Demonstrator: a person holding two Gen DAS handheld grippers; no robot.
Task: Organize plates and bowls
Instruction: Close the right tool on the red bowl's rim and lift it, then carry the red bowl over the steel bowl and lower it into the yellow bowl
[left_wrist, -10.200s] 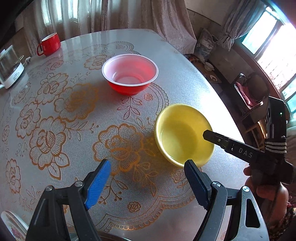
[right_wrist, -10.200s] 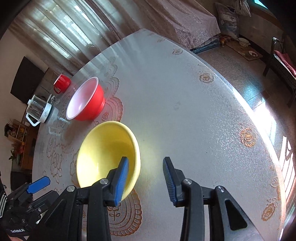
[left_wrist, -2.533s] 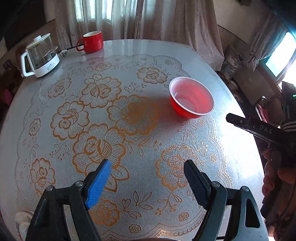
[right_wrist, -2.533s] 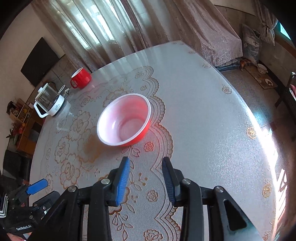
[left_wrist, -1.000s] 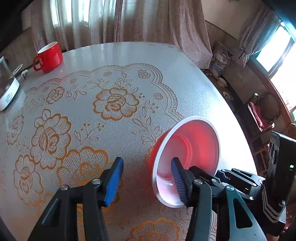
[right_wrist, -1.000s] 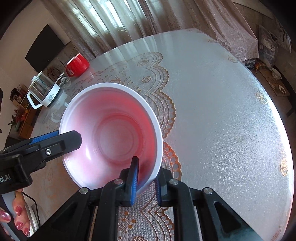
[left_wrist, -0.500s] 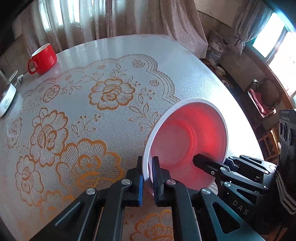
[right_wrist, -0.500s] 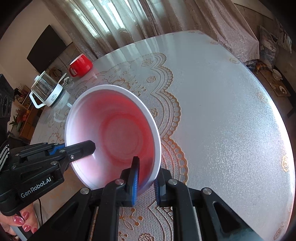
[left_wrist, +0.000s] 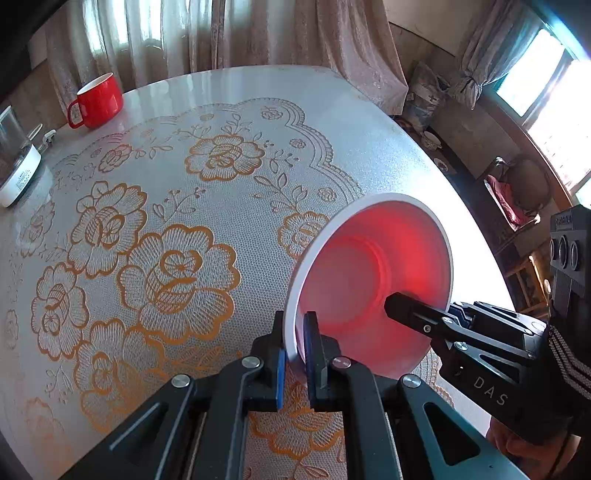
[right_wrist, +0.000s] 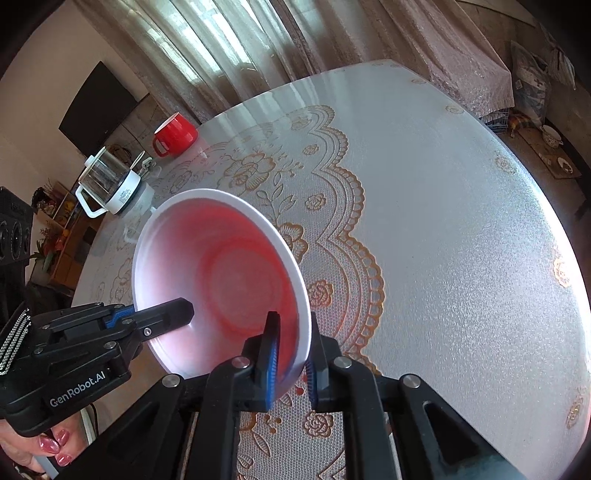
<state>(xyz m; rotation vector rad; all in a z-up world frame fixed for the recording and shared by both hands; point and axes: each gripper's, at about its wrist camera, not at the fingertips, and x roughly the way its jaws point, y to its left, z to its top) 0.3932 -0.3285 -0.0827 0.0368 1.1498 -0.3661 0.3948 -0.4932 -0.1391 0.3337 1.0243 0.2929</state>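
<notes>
Bowl (left_wrist: 376, 273): red outside, pale pink inside with a white rim, being held tilted above the bench (left_wrist: 155, 206) with its mouth facing the cameras. It is sitting over the near right part of the lace-patterned cloth (left_wrist: 166, 258) in the left wrist view.

Left tongs (left_wrist: 294, 350): clenching the bowl's rim at its near left edge, one pad outside the wall and one inside. In the right wrist view these tongs (right_wrist: 184, 314) are reaching in from the left, one black finger lying inside the bowl (right_wrist: 229, 280). A hand (right_wrist: 48, 446) with pink-painted nails is gripping the handle at the lower left.

Right tongs (right_wrist: 291, 354): clenching the rim at the bowl's near right edge, the wall pinched between the two blue pads. In the left wrist view these tongs (left_wrist: 391, 302) are coming in from the right, one finger showing inside the bowl.

Mug (left_wrist: 96, 99): red with a white interior, standing upright at the far left of the bench, well apart from the bowl.

Kettle (right_wrist: 110, 188): glass body on a white base, standing at the left edge of the bench, near the mug.

Curtains (left_wrist: 221, 37): hanging beyond the far edge of the bench.
</notes>
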